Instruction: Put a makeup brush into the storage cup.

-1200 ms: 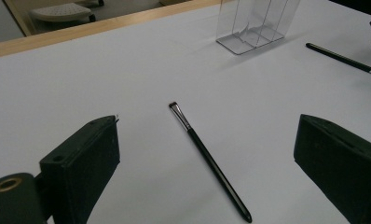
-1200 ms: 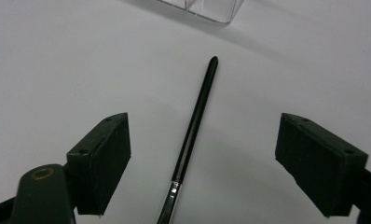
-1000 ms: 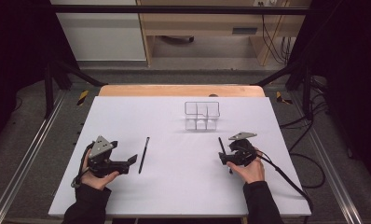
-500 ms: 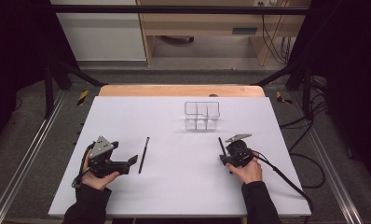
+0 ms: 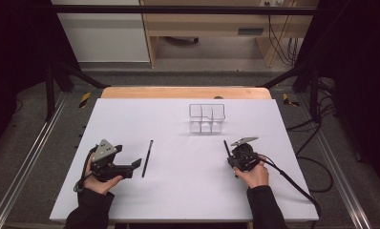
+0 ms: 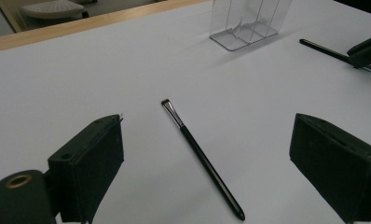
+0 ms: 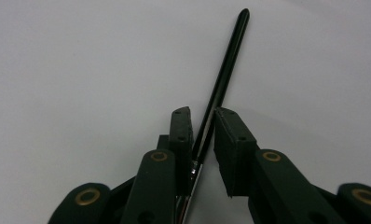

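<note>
Two thin black makeup brushes lie on the white table (image 5: 178, 191). One brush (image 5: 147, 158) (image 6: 200, 156) rests just right of my left gripper (image 5: 135, 164) (image 6: 209, 123), which stands wide open with the brush ahead between its jaws, untouched. The other brush (image 5: 226, 145) (image 7: 228, 60) (image 6: 323, 49) lies at the right. My right gripper (image 5: 232, 160) (image 7: 202, 116) is down on it, jaws closed around its handle near the metal ferrule. A clear compartmented holder (image 5: 207, 118) (image 6: 246, 21) stands upright at the back middle of the table.
A wooden strip (image 5: 185, 92) borders the table's far edge. Metal rails run along both sides. A cable (image 5: 293, 183) trails from the right gripper off the right edge. Bare white surface lies between the two hands.
The right gripper has shifted slightly toward the person and tilted over its brush. The left gripper and both brushes have stayed in place.
</note>
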